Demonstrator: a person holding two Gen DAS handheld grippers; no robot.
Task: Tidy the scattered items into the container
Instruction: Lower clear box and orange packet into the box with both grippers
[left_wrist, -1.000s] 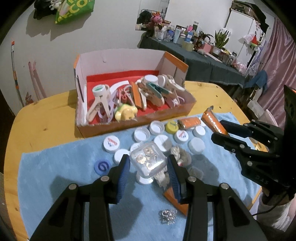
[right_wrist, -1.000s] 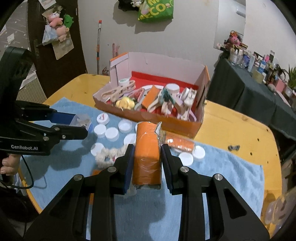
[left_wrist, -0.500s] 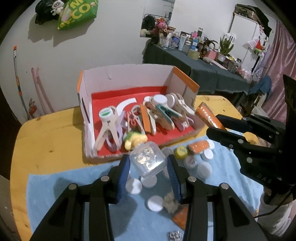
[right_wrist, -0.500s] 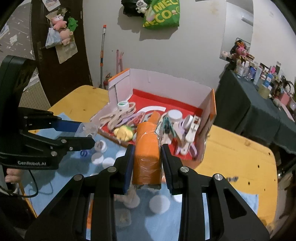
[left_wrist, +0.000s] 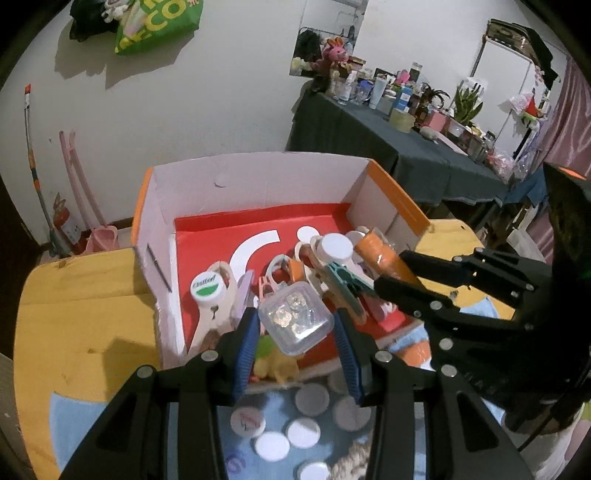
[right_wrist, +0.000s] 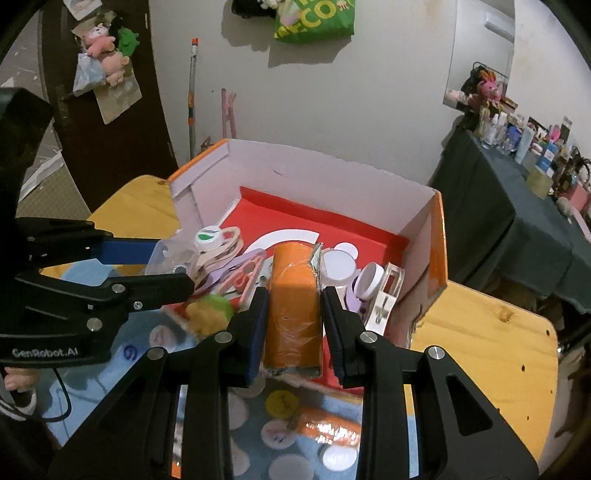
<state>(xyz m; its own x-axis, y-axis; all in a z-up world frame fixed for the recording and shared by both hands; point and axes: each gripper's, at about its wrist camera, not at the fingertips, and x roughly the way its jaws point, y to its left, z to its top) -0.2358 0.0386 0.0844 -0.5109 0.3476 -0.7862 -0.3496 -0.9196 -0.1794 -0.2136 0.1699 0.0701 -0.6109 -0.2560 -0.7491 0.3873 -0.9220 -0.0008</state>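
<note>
Two hand-held tongs hang over an open cardboard box (left_wrist: 258, 177) on a yellow wooden bench (left_wrist: 81, 317), each carrying a piece of clutter. The left tongs (left_wrist: 295, 325) pinch a small clear plastic case (left_wrist: 293, 317) holding shiny bits, poised above the box's near wall. Beside them the right tongs (right_wrist: 293, 314) are pressed onto an orange foil-wrapped packet (right_wrist: 293, 302), held upright over the box's near edge. Inside, on the red floor of the box, clothes pegs (left_wrist: 218, 295), a green-and-white bottle cap (left_wrist: 208, 290) and a white cap (left_wrist: 336, 248) lie heaped together. In front of the box, on a blue cloth (right_wrist: 88, 273) spread over the bench, white bottle caps (left_wrist: 312, 395), a yellow cap (right_wrist: 282, 402) and another orange packet (right_wrist: 328, 426) lie scattered, outside the box.
</note>
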